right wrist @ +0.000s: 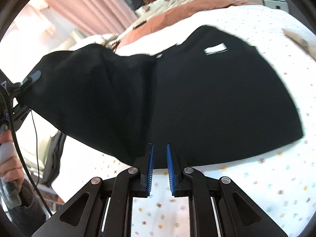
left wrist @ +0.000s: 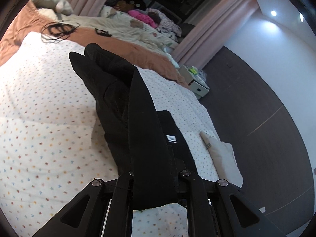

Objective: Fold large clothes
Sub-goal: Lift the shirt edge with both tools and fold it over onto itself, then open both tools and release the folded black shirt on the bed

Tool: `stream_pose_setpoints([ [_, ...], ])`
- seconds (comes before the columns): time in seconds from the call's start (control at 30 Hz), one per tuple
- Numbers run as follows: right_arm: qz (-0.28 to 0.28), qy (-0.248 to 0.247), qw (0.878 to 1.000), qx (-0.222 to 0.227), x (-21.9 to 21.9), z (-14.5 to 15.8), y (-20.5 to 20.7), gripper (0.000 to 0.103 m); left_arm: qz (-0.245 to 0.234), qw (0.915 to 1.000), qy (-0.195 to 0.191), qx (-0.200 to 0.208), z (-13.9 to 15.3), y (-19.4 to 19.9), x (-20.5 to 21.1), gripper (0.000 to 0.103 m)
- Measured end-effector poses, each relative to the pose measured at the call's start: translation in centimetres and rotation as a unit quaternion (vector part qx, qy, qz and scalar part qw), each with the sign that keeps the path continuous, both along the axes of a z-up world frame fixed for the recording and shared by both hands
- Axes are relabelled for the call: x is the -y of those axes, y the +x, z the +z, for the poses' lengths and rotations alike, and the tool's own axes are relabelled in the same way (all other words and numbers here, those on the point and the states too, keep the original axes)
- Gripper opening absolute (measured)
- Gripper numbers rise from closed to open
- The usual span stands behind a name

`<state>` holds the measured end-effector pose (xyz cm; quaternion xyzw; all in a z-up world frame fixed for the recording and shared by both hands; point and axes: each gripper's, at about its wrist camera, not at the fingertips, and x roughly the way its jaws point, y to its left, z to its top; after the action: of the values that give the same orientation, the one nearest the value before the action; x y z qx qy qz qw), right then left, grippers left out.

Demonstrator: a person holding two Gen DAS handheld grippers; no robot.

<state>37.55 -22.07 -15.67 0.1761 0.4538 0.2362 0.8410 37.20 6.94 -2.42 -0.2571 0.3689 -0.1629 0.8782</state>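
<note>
A black garment [left wrist: 122,102] with a small white label [left wrist: 171,138] runs from my left gripper [left wrist: 158,158] out over the dotted white bedsheet [left wrist: 39,118]. The cloth drapes through that gripper and hides its fingertips; the gripper is shut on it. In the right wrist view the garment [right wrist: 197,102] lies spread on the sheet [right wrist: 256,187], and its left end is lifted by the left gripper [right wrist: 32,78]. My right gripper [right wrist: 159,158] sits at the near hem. Its blue pads [right wrist: 150,167] stand a narrow gap apart, with the hem's black cloth between them.
An orange blanket [left wrist: 138,49], a cream duvet and a coiled black cable [left wrist: 57,29] lie at the bed's far end. A cream cushion [left wrist: 225,158] rests at the bed's right edge, above dark floor [left wrist: 256,118]. A small drawer unit [left wrist: 197,83] stands beyond. A person's hand [right wrist: 9,167] shows at left.
</note>
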Motion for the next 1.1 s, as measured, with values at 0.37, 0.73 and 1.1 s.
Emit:
stream_pose_setpoints([
  [0.37,-0.091,0.032,0.995,0.019,8.4,0.7,-1.8,0.014,-0.075,0.9958,0.052,-0.007,0.7,3.0,8.5,0.011],
  [0.73,-0.144,0.036,0.989,0.009,15.2,0.5,-4.2,0.014,-0.153,0.9788,0.121,-0.061,-3.3,5.8,18.5,0.011],
  [1.1,-0.173,0.059,0.983,0.009,17.3,0.8,-4.2,0.067,-0.225,0.9648,0.121,-0.063,-4.3,4.8,21.1,0.066],
])
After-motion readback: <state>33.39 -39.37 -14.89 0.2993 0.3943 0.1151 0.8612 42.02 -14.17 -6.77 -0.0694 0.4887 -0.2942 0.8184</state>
